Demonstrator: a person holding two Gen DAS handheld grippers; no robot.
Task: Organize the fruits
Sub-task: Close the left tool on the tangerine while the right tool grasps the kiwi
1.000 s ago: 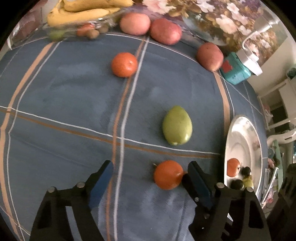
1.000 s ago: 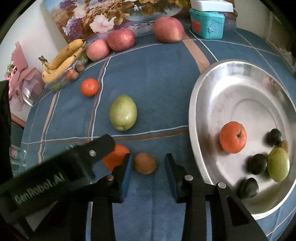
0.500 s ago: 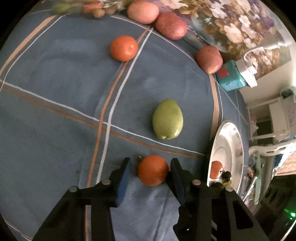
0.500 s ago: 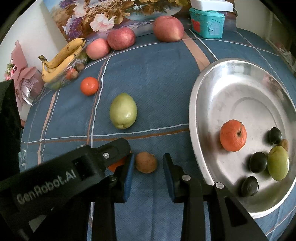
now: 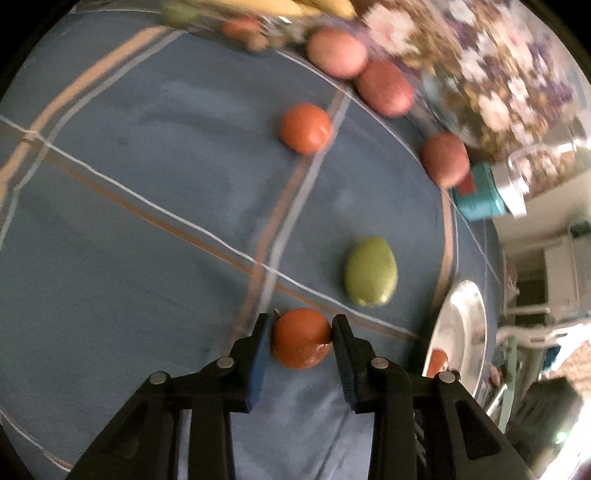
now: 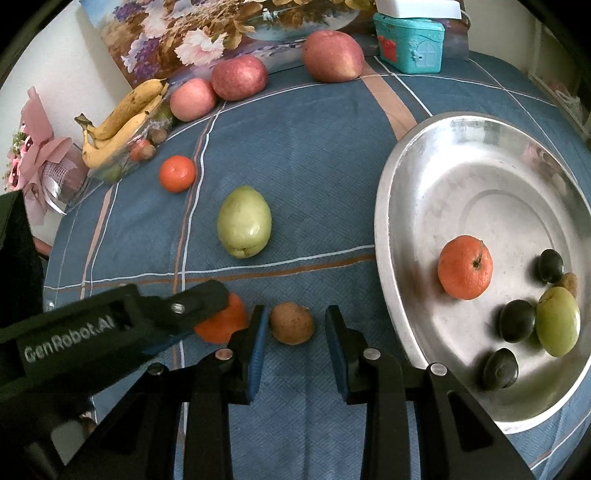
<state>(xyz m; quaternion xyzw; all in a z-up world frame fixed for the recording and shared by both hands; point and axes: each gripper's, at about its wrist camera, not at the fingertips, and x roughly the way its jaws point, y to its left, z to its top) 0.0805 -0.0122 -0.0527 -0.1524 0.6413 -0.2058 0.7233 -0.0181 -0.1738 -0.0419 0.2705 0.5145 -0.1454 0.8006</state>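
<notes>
One white "GenRobot.AI" label, left tool [image 6: 207,314] side, beside tangerine [image 6: 221,321]

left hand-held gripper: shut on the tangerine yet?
Shut on it. The left hand-held gripper has just closed, and both pads touch the tangerine between them.

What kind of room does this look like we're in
Probably a home, likely a dining or living room. A blue plaid tablecloth carries loose fruit and a metal tray; a floral painting leans behind the bananas, with a wrapped pink bouquet at the table's edge.
</notes>
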